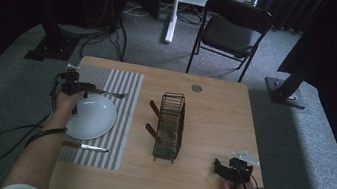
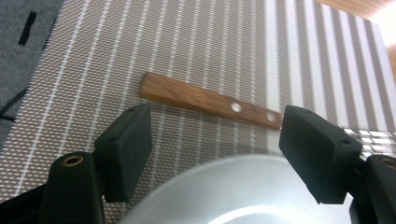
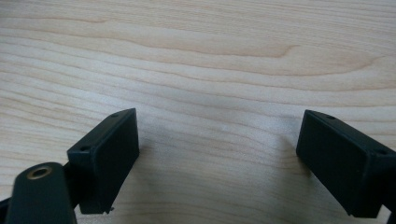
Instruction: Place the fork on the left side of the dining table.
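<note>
My left gripper [image 1: 86, 89] [image 2: 217, 123] hovers open at the far-left rim of the white plate [image 1: 94, 119] [image 2: 233, 191]. Just beyond its jaws, the wooden handle [image 2: 205, 100] of a fork [image 1: 108, 93] lies flat on the striped placemat [image 1: 125, 113] [image 2: 187, 42]; the pads are apart from it. A wood-handled knife [image 1: 85, 147] rests on the mat on the near side of the plate. Over bare wood at the table's near right corner, my right gripper [image 1: 217, 165] [image 3: 217, 126] stands open with nothing between its jaws.
A black wire basket [image 1: 168, 142] stands mid-table with two wooden-handled utensils [image 1: 156, 111] leaning out of its left side. A round cap [image 1: 197, 87] sits in the tabletop near the far edge. A black chair [image 1: 234, 28] stands beyond the table.
</note>
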Demonstrator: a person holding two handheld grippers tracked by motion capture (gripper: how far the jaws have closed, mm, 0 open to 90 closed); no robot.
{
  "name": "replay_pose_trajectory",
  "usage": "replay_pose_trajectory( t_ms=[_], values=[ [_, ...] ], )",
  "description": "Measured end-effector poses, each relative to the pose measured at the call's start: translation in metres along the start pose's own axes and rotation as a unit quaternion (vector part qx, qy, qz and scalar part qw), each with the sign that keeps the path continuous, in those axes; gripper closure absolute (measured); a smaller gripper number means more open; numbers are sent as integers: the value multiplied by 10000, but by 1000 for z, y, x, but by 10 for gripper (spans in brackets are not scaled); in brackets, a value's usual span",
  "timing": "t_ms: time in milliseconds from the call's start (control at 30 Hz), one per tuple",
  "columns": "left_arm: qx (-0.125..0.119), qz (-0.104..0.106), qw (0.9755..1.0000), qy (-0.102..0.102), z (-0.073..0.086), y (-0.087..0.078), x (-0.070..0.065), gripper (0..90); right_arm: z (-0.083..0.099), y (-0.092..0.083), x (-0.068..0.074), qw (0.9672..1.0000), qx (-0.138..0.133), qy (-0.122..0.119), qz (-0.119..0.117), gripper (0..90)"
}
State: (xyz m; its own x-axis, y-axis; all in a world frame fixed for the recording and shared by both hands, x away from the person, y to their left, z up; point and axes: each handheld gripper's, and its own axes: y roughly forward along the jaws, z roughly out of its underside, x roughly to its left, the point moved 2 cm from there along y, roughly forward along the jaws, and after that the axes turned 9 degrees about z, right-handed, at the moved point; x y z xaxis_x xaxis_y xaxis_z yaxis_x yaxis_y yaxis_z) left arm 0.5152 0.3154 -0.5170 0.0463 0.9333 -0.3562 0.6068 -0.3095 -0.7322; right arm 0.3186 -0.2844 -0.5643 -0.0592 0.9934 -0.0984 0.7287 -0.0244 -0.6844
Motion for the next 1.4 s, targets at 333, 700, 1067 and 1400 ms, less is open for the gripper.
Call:
replay_pose_trajectory(
  t_ms=[333,700,1067,1400],
  values=[
    [-115,336,9989,303,7,-25,-17,181,0,0,0,10000,3,3,1,127],
    [-121,185,9984,515,23,-49,-30,180,0,0,0,10000,2,2,0,127],
    [-216,3,9969,761,41,-68,-41,90,0,0,0,10000,2,2,0,127],
    [-68,51,9964,840,68,-75,-39,0,0,0,0,10000,3,2,-1,127]
  ],
)
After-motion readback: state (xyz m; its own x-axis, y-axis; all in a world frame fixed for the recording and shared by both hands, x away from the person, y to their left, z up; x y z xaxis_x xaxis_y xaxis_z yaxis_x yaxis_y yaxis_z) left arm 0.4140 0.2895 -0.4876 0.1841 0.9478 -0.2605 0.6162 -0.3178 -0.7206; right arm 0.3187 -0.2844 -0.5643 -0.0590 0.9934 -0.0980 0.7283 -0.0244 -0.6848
